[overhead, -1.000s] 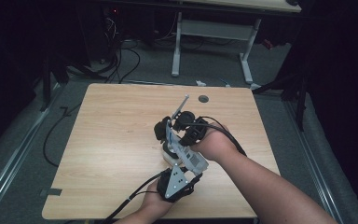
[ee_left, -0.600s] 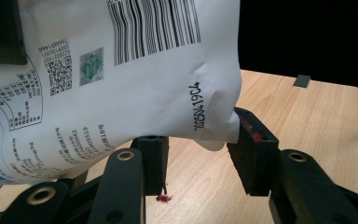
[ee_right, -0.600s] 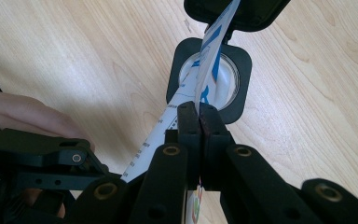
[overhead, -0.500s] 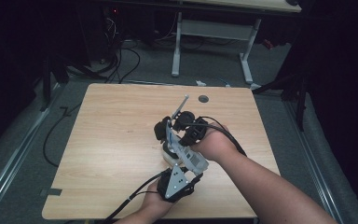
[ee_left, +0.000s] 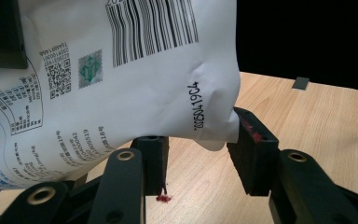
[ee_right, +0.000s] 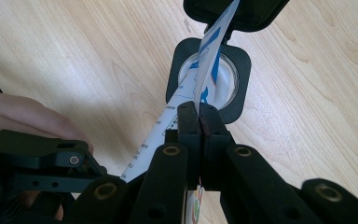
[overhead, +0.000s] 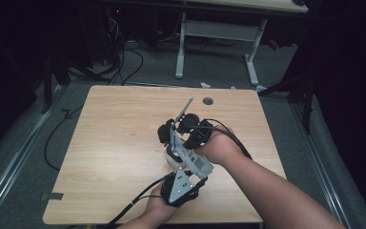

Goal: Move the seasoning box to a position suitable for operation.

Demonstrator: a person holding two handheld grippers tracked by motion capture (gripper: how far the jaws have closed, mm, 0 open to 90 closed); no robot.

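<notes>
A white pouch (ee_left: 121,84) printed with a barcode, codes and blue text hangs between both grippers near the table's middle. My right gripper (ee_right: 199,109) is shut on the pouch's thin edge (ee_right: 205,60), directly above a black square container (ee_right: 179,60) with a round white inside and a raised lid (ee_right: 256,14). My left gripper (ee_left: 193,135) has the pouch's lower corner pinched between its pad tips, and the right pad (ee_left: 254,154) creases the pouch's side. In the high view the left gripper (overhead: 177,174) comes from the near edge and the right gripper (overhead: 183,143) from the right.
The wooden table (overhead: 114,143) has a round cable hole (overhead: 208,100) near its far edge and a grey tape patch (overhead: 51,196) at its near left corner. Cables (overhead: 124,62) and another desk's legs (overhead: 181,47) lie on the floor beyond.
</notes>
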